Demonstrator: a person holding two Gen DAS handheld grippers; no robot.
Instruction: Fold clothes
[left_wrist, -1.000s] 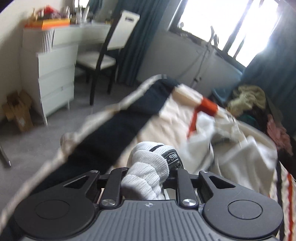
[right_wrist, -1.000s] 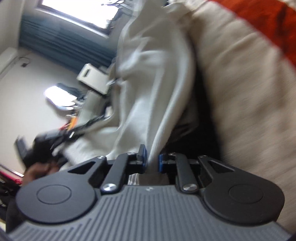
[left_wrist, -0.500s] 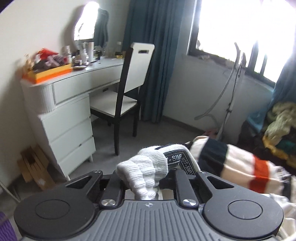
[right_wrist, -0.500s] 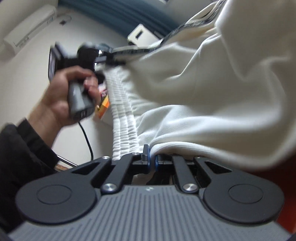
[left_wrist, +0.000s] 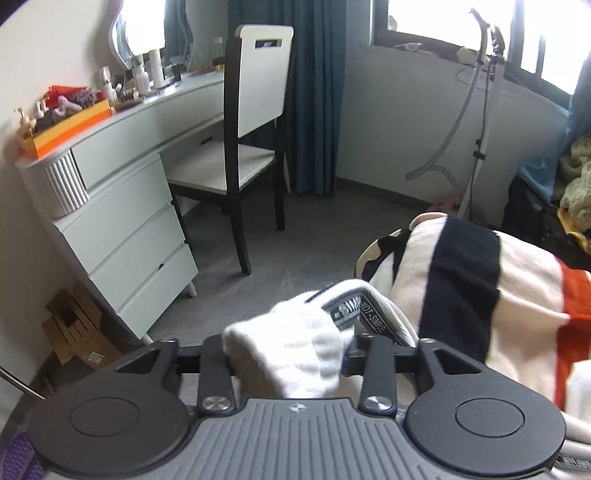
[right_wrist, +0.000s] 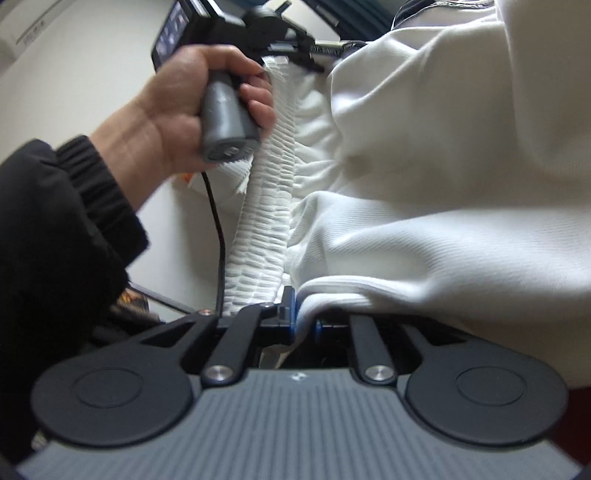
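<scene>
A white garment with a ribbed elastic waistband (right_wrist: 266, 221) and a black-and-white lettered side stripe (left_wrist: 365, 312) hangs stretched between both grippers. My left gripper (left_wrist: 295, 354) is shut on a bunched end of the waistband (left_wrist: 295, 347). In the right wrist view the left gripper (right_wrist: 295, 48) shows at the top, held by a hand, clamping the band's far end. My right gripper (right_wrist: 303, 325) is shut on the garment's white hem edge (right_wrist: 332, 291); the smooth white fabric (right_wrist: 443, 147) fills the right of that view.
A striped cream, black and orange blanket (left_wrist: 480, 288) covers the bed at the right. A white dresser (left_wrist: 122, 221) and a black-and-white chair (left_wrist: 251, 140) stand to the left on grey floor. A pile of clothes (left_wrist: 572, 177) lies at the far right. A garment steamer pole (left_wrist: 480, 129) stands by the window.
Both grippers have lifted the white garment off the bed. The left gripper has swung up and left towards the dresser; the waistband now runs taut between the two grippers.
</scene>
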